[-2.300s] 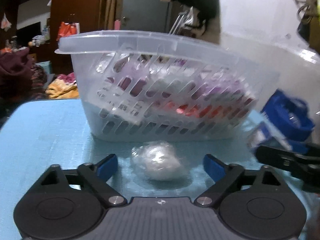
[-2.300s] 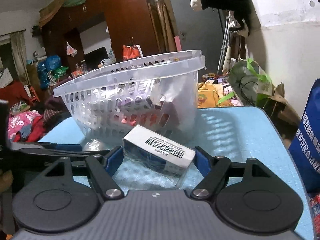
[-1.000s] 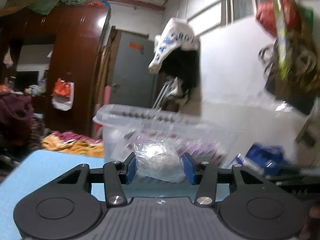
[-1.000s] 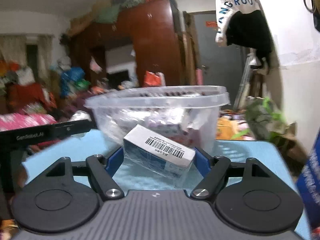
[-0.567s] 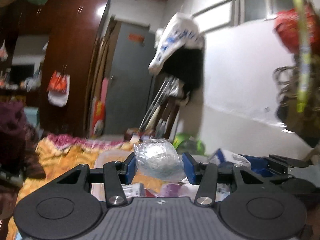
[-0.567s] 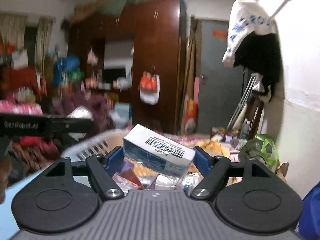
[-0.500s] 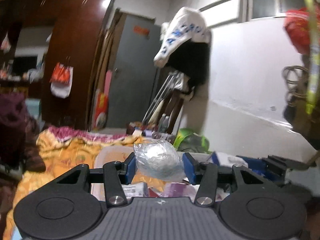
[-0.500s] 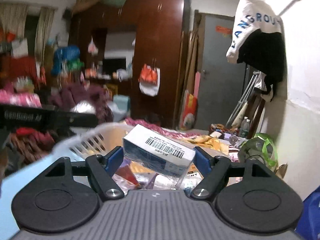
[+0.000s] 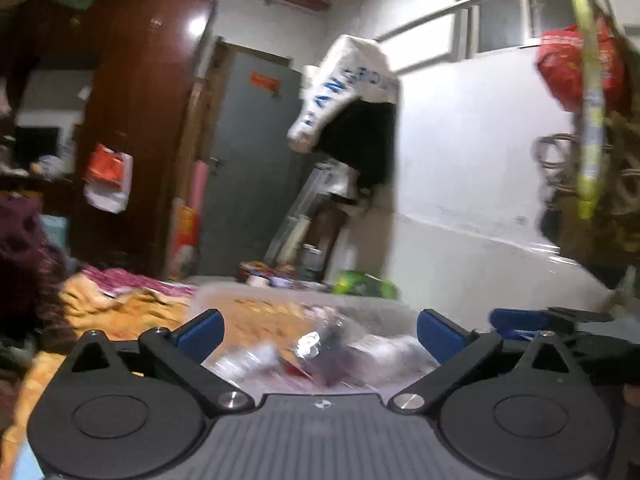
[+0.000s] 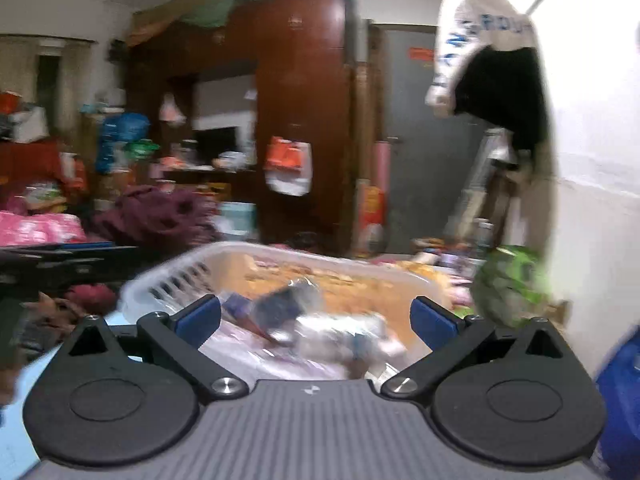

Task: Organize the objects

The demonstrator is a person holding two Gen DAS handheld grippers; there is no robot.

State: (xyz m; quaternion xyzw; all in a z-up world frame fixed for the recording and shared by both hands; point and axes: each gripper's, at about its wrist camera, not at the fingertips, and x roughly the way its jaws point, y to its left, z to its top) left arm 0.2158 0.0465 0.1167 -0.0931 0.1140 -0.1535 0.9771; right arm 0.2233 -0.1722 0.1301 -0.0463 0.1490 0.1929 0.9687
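Both grippers, left gripper (image 9: 318,332) and right gripper (image 10: 316,320), are opening wide over the basket (image 10: 168,280), nothing between fingers, so items are landing inside.

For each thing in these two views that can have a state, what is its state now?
Left gripper: jaws opening, nothing between the pads.
Right gripper: jaws opening, nothing between the pads.
Translucent white slotted plastic basket: open-topped, holding blurred packets, below both grippers.
Grey door: closed.
White and black garment: hanging on the wall.
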